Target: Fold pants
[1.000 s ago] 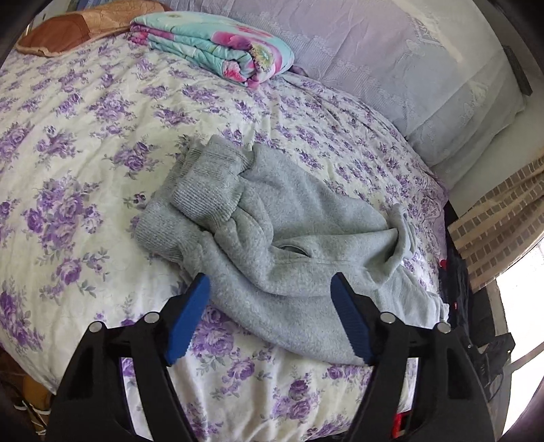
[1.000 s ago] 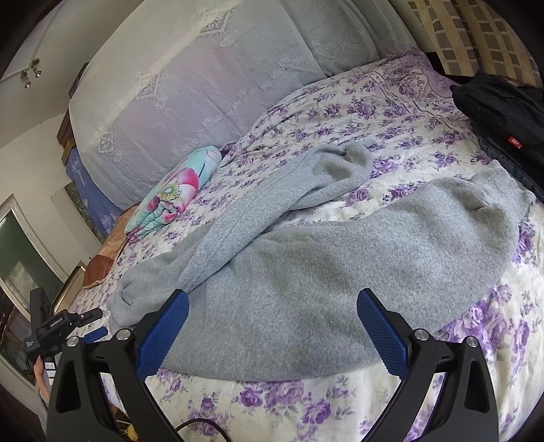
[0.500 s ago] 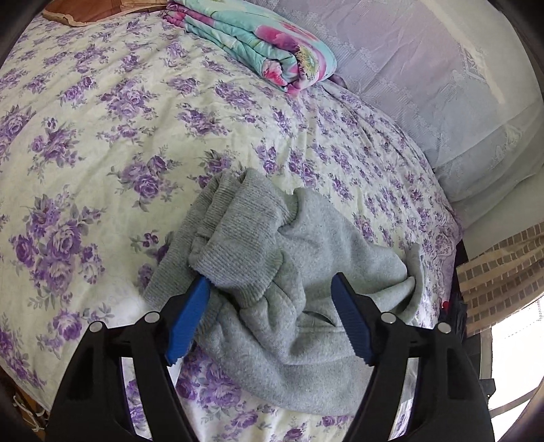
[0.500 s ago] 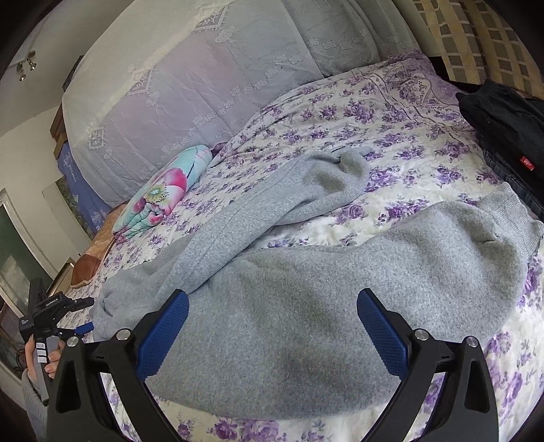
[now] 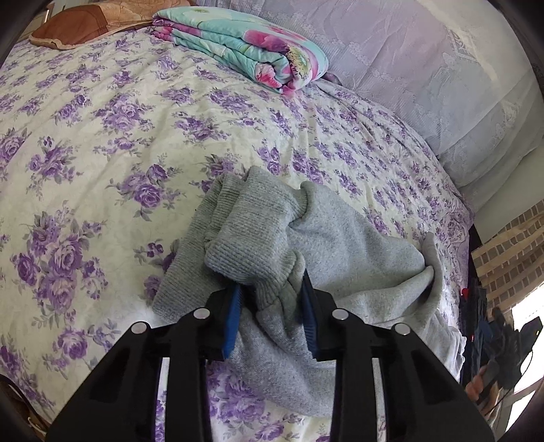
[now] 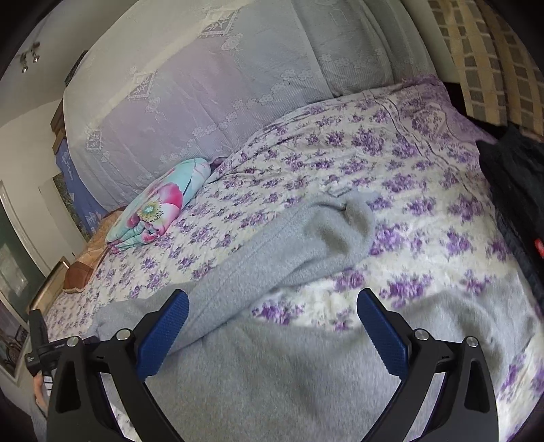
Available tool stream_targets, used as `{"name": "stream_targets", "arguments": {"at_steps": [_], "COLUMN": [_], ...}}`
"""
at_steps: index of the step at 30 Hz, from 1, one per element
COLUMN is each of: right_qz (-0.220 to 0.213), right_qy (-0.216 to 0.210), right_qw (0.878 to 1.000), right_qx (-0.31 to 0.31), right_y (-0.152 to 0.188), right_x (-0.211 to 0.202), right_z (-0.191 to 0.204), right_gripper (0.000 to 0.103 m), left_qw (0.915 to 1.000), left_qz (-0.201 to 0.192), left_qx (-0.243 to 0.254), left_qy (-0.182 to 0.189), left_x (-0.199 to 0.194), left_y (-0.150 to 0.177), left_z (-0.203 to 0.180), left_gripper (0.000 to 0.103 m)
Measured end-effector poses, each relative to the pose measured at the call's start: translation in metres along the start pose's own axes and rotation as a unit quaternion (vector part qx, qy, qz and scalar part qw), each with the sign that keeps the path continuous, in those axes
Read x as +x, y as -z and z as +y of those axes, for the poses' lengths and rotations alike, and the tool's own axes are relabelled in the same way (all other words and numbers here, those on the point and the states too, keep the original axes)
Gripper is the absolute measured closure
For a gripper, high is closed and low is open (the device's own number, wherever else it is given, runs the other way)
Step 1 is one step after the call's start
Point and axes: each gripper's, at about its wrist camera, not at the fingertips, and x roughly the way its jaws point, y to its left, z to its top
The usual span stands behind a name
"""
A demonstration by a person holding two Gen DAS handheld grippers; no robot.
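Grey sweatpants (image 5: 319, 238) lie crumpled on a bed with a purple-flowered cover (image 5: 102, 142). In the left wrist view my left gripper (image 5: 270, 306) is shut on the bunched ribbed waistband (image 5: 248, 244) of the pants. In the right wrist view the pants (image 6: 272, 374) spread below my right gripper (image 6: 272, 323), which is wide open and empty just above the cloth. One pant leg (image 6: 326, 234) runs away toward the far side of the bed.
A folded turquoise and pink floral quilt (image 5: 244, 47) lies at the head of the bed beside a brown pillow (image 5: 78, 27). A pale lace-covered headboard (image 6: 210, 85) stands behind. Dark clothes (image 6: 516, 190) lie at the right edge of the bed.
My left gripper moved forward onto the waistband and closed on it. My right gripper moved forward and lower over the pants, staying open.
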Motion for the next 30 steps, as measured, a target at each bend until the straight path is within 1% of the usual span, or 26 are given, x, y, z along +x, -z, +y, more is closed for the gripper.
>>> {"name": "stream_targets", "arguments": {"at_steps": [2, 4, 6, 8, 9, 10, 12, 13, 14, 15, 16, 17, 18, 19, 20, 21, 22, 25, 27, 29, 30], "right_qz": [0.015, 0.045, 0.076, 0.106, 0.119, 0.132, 0.143, 0.146, 0.153, 0.165, 0.176, 0.185, 0.191, 0.197, 0.205, 0.208, 0.205, 0.171, 0.142, 0.110, 0.096], "right_qy": [0.008, 0.022, 0.053, 0.096, 0.124, 0.155, 0.224, 0.247, 0.254, 0.248, 0.232, 0.210, 0.177, 0.136, 0.102, 0.076, 0.058, 0.033, 0.012, -0.010, -0.022], "right_qw": [0.999, 0.996, 0.990, 0.982, 0.975, 0.966, 0.944, 0.936, 0.933, 0.936, 0.941, 0.948, 0.957, 0.967, 0.972, 0.975, 0.977, 0.985, 0.989, 0.991, 0.991], "right_qx": [-0.034, -0.073, -0.104, -0.124, -0.138, -0.157, -0.196, -0.203, -0.201, -0.190, -0.175, -0.154, -0.125, -0.090, -0.057, -0.033, -0.020, 0.004, 0.033, 0.071, 0.095], "right_y": [-0.018, -0.034, -0.048, -0.059, -0.062, -0.065, -0.067, -0.066, -0.064, -0.063, -0.061, -0.060, -0.058, -0.056, -0.054, -0.050, -0.046, -0.036, -0.028, -0.013, 0.000], "right_x": [0.025, 0.062, 0.105, 0.147, 0.167, 0.185, 0.211, 0.216, 0.219, 0.221, 0.220, 0.217, 0.211, 0.204, 0.198, 0.191, 0.182, 0.145, 0.111, 0.073, 0.052], "right_z": [0.022, 0.046, 0.066, 0.078, 0.081, 0.083, 0.080, 0.074, 0.065, 0.053, 0.042, 0.031, 0.019, 0.006, -0.004, -0.009, -0.014, -0.025, -0.038, -0.055, -0.065], "right_gripper": [0.003, 0.003, 0.003, 0.004, 0.004, 0.004, 0.004, 0.004, 0.004, 0.004, 0.006, 0.011, 0.028, 0.052, 0.065, 0.085, 0.093, 0.096, 0.096, 0.096, 0.096], "left_qw": [0.9999, 0.9995, 0.9991, 0.9988, 0.9987, 0.9987, 0.9990, 0.9991, 0.9992, 0.9992, 0.9992, 0.9992, 0.9993, 0.9993, 0.9992, 0.9992, 0.9992, 0.9991, 0.9991, 0.9990, 0.9990], "left_qz": [-0.009, -0.016, -0.022, -0.024, -0.023, -0.022, -0.018, -0.015, -0.013, -0.011, -0.010, -0.008, -0.007, -0.006, -0.005, -0.004, -0.003, -0.002, -0.002, -0.003, -0.004], "left_qx": [0.012, 0.021, 0.028, 0.036, 0.039, 0.040, 0.039, 0.038, 0.038, 0.038, 0.038, 0.037, 0.037, 0.036, 0.035, 0.034, 0.034, 0.031, 0.028, 0.025, 0.024], "left_qy": [-0.007, -0.015, -0.020, -0.024, -0.024, -0.022, -0.014, -0.009, -0.005, -0.001, 0.003, 0.007, 0.010, 0.013, 0.017, 0.020, 0.022, 0.028, 0.033, 0.036, 0.038], "left_x": [-0.002, -0.003, -0.004, -0.005, -0.005, -0.005, -0.005, -0.005, -0.004, -0.003, -0.002, 0.000, 0.001, 0.002, 0.003, 0.004, 0.004, 0.004, 0.003, 0.001, 0.000], "left_y": [0.005, 0.010, 0.014, 0.017, 0.019, 0.019, 0.020, 0.019, 0.018, 0.017, 0.016, 0.016, 0.015, 0.015, 0.015, 0.014, 0.014, 0.015, 0.015, 0.016, 0.017], "left_z": [-0.003, -0.006, -0.008, -0.009, -0.008, -0.007, -0.004, -0.002, -0.001, 0.000, 0.002, 0.003, 0.004, 0.004, 0.005, 0.006, 0.007, 0.009, 0.010, 0.011, 0.011], "left_gripper": [0.073, 0.073, 0.074, 0.074, 0.075, 0.075, 0.075, 0.075, 0.075, 0.075, 0.075, 0.075, 0.075, 0.075, 0.075, 0.075, 0.075, 0.075, 0.075, 0.075, 0.075]}}
